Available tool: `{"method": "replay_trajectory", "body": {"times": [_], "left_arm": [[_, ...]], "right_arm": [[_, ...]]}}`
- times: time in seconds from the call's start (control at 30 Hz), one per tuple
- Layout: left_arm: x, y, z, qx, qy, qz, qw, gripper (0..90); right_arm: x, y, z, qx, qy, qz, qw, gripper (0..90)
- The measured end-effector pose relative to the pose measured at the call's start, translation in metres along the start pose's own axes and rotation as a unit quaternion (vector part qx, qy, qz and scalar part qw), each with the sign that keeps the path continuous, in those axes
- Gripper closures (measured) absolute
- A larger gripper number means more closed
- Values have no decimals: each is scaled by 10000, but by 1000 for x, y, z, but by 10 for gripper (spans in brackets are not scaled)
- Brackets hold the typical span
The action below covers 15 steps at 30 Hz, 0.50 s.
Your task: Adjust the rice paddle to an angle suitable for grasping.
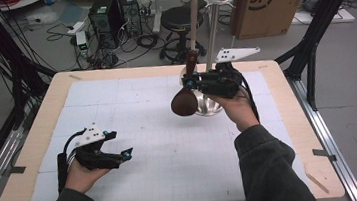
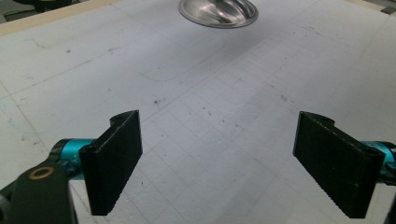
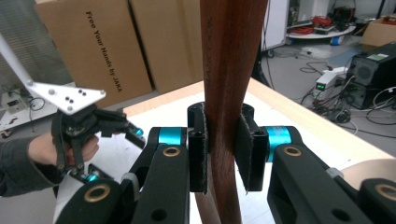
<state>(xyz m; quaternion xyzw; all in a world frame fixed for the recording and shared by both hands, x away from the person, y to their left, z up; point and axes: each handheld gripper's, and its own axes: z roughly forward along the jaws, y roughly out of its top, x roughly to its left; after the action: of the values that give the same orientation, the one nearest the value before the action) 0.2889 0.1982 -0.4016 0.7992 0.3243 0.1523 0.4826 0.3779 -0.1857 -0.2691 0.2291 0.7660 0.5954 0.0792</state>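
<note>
A dark wooden spoon [image 1: 184,104] hangs bowl-down above the white mat, its long handle [image 3: 231,56] rising upright. My right gripper [image 1: 190,82] is shut on the handle just above the bowl, and in the right gripper view [image 3: 223,140] both pads press on the wood. A metal stand [image 1: 213,31] with a round shiny base [image 2: 218,10] is right behind the spoon. At the mat's left my left gripper [image 1: 121,144] lies low in the hand; its jaws [image 2: 222,119] are open with bare mat between them.
The white gridded mat [image 1: 172,151] covers a wooden table [image 1: 43,120]. Behind the table are a black stool [image 1: 181,22], computer cases [image 1: 107,12], cables and a cardboard box [image 1: 271,0]. Black frame posts flank the table.
</note>
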Motion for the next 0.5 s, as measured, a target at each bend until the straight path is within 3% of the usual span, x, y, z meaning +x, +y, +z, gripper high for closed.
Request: {"method": "replay_trajectory", "body": {"times": [0.5], "left_arm": [[2,-1,-1,4,113,31,9999,131]], "right_arm": [[-13,29,-7,-9,-210,-23,9998,770]]}}
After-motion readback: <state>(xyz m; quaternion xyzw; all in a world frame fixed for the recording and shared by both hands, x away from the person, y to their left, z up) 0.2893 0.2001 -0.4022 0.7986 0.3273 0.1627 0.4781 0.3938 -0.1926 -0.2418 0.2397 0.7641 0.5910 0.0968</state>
